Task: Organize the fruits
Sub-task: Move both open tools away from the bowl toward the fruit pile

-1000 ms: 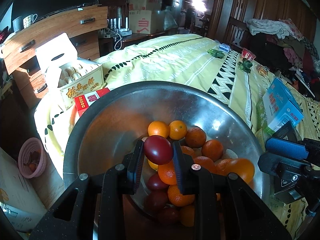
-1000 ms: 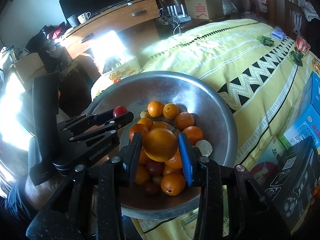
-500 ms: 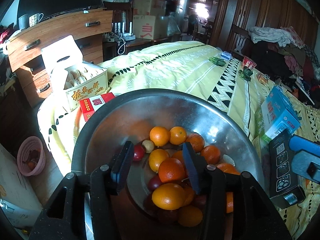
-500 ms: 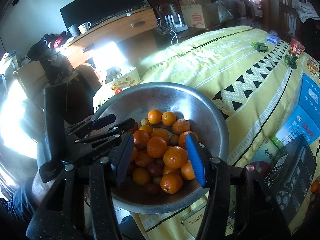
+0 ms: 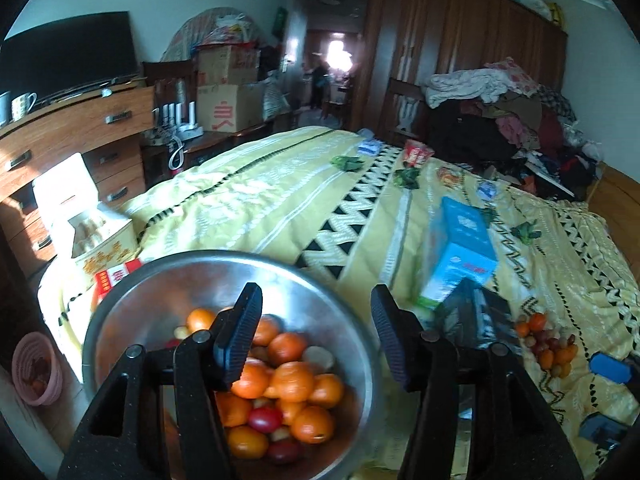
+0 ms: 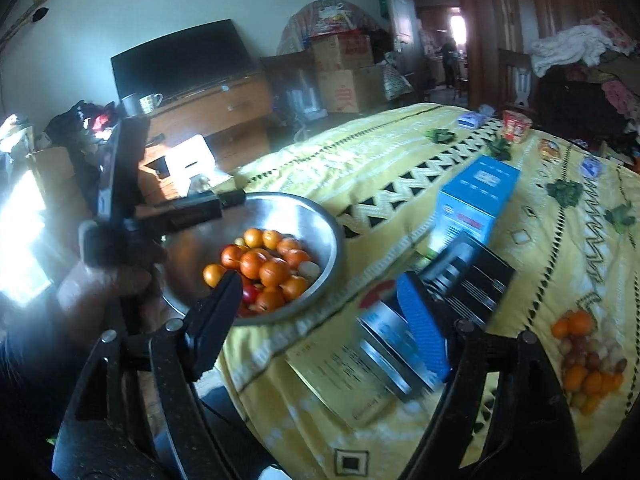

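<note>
A steel bowl (image 5: pixel 132 300) at the bed's near left corner holds several oranges (image 5: pixel 294 376) and dark red fruits (image 5: pixel 264 419); it also shows in the right wrist view (image 6: pixel 320 216). My left gripper (image 5: pixel 316 332) is open and empty, raised over the bowl's right side. My right gripper (image 6: pixel 324 320) is open and empty, above the bed right of the bowl. A loose pile of small oranges and reddish fruits (image 6: pixel 584 356) lies on the yellow bedspread at the right, also seen in the left wrist view (image 5: pixel 546 342).
A blue carton (image 5: pixel 460 252) and a black box (image 6: pixel 468 276) lie on the bed between bowl and pile. A flat printed pack (image 6: pixel 352 368) sits under my right gripper. A white pastry box (image 5: pixel 92 236) stands left of the bowl. A pink basket (image 5: pixel 34 368) is on the floor.
Both grippers let go of their fruit into the bowl, opened wide, and rose and swung right, away from the bowl toward the fruit pile.
</note>
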Demonstrator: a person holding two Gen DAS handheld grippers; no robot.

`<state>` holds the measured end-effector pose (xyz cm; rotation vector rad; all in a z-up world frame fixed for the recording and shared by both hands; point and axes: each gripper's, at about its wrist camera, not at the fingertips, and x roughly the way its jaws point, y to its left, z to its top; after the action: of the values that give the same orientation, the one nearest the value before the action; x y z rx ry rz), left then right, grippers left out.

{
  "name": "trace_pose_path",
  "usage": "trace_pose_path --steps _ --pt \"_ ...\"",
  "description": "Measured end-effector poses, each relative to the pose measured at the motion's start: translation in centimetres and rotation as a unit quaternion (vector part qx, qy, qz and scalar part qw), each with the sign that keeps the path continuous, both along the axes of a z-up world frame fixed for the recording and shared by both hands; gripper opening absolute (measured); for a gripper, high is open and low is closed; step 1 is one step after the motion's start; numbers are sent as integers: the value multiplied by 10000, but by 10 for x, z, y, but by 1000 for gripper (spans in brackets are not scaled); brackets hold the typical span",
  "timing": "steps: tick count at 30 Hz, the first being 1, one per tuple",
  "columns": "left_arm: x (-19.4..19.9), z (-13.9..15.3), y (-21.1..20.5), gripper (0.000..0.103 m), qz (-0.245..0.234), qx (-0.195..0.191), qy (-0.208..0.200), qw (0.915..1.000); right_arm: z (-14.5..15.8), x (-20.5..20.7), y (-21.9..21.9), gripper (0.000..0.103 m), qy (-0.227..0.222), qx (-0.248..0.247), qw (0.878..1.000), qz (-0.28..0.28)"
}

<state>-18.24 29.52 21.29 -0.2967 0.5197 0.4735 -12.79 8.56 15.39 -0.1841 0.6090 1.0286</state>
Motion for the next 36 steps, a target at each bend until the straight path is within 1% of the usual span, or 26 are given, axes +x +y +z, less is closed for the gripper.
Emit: trace_pose_path --steps 2,4,6,8,9,12,14,15,16,17,18,19,20,23,26,29,31,34,36 --pt "20 12 -37 58 -487 77 -130 9987 -15 7 -34 81 109 -104 9992 -372" --pt "42 22 -81 58 -1077 161 -232 9938 -31 17 -67 81 179 -217 9962 -825" --pt "61 29 -124 58 -1686 208 -305 9850 -44 26 -97 81 366 -206 9924 -1155" --pt "85 28 -168 58 -2319 120 -287 9723 -54 34 -124 81 536 -186 9874 -1475" --pt "96 24 -186 58 -2551 75 -234 9666 -57 37 -135 81 587 -183 9847 -1632" --pt "136 -5 -237 58 -3219 -209 54 9465 -70 51 -169 81 803 -158 9744 -2094" --pt "164 -33 -260 58 -3441 -351 375 9375 -77 56 -193 81 964 -96 9700 -2232" --pt "179 -49 -270 56 -3543 -493 547 9322 -79 58 -202 81 994 -94 9677 -2316" --pt "191 -65 -278 54 -3595 -596 683 9287 -80 59 -211 81 1007 -95 9659 -2385" --pt "203 -80 -285 51 -3632 -646 830 9258 -82 63 -218 81 1028 -92 9645 -2431" --pt "217 -97 -293 46 -3680 -775 1010 9211 -85 65 -227 79 1068 -90 9625 -2491" --pt "225 -113 -296 43 -3725 -954 1129 9162 -88 67 -234 76 1111 -83 9610 -2532" --pt "232 -125 -299 41 -3748 -1150 1215 9119 -92 70 -241 75 1169 -68 9594 -2565" --pt "252 -152 -309 41 -3776 -1442 1308 9053 -103 77 -259 75 1338 -51 9548 -2655" --pt "266 -169 -320 41 -3719 -1358 1506 9058 -114 85 -272 75 1509 -17 9501 -2730" --pt "274 -181 -325 40 -3616 -1268 1703 9079 -122 93 -279 75 1585 29 9483 -2749" --pt "276 -186 -325 40 -3568 -1241 1738 9095 -124 96 -281 75 1599 55 9485 -2734" --pt "281 -190 -327 40 -3607 -1258 1744 9076 -127 100 -282 75 1608 80 9493 -2701" --pt "284 -191 -327 40 -3611 -1262 1709 9080 -129 102 -283 75 1642 108 9491 -2688"
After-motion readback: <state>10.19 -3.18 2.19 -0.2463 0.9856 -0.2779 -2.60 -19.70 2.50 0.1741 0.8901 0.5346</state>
